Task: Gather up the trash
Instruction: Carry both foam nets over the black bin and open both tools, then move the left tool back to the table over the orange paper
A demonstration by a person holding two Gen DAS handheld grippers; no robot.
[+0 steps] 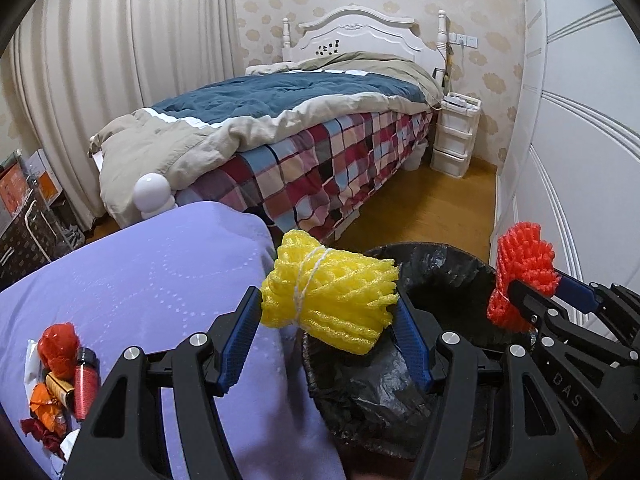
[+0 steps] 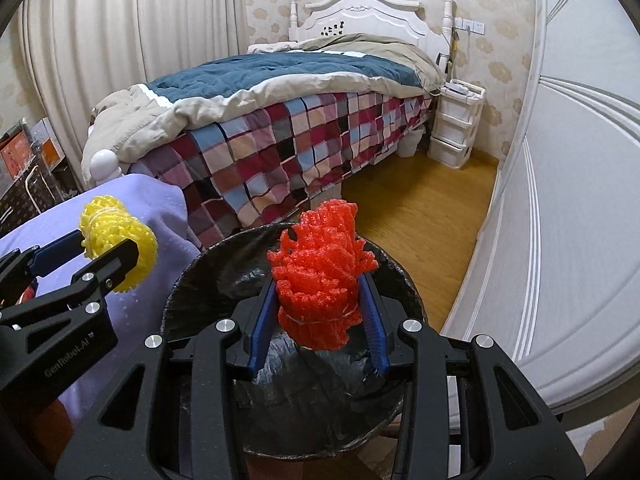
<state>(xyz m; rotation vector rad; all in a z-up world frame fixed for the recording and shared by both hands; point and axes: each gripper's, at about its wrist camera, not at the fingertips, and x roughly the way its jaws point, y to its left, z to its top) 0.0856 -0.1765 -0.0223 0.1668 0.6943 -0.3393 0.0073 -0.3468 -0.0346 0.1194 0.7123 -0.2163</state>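
Note:
My left gripper (image 1: pixel 329 310) is shut on a yellow foam net bundle (image 1: pixel 332 290) tied with white string, held at the left rim of a round bin lined with a black bag (image 1: pixel 440 272). My right gripper (image 2: pixel 320 304) is shut on a red foam net bundle (image 2: pixel 320 276), directly above the same bin (image 2: pixel 224 268). In the left wrist view the red bundle (image 1: pixel 524 268) shows at the right over the bin's far rim. In the right wrist view the yellow bundle (image 2: pixel 116 248) shows at the left over a purple cloth.
A purple cloth-covered surface (image 1: pixel 152 280) lies left of the bin, with red and orange wrappers and a small red bottle (image 1: pixel 60 380) on its near left corner. Beyond stand a bed with a plaid cover (image 1: pixel 320 160), a white drawer unit (image 1: pixel 456 136) and a white wardrobe (image 1: pixel 580 140) along the right. Wooden floor (image 2: pixel 420 208) runs between the two.

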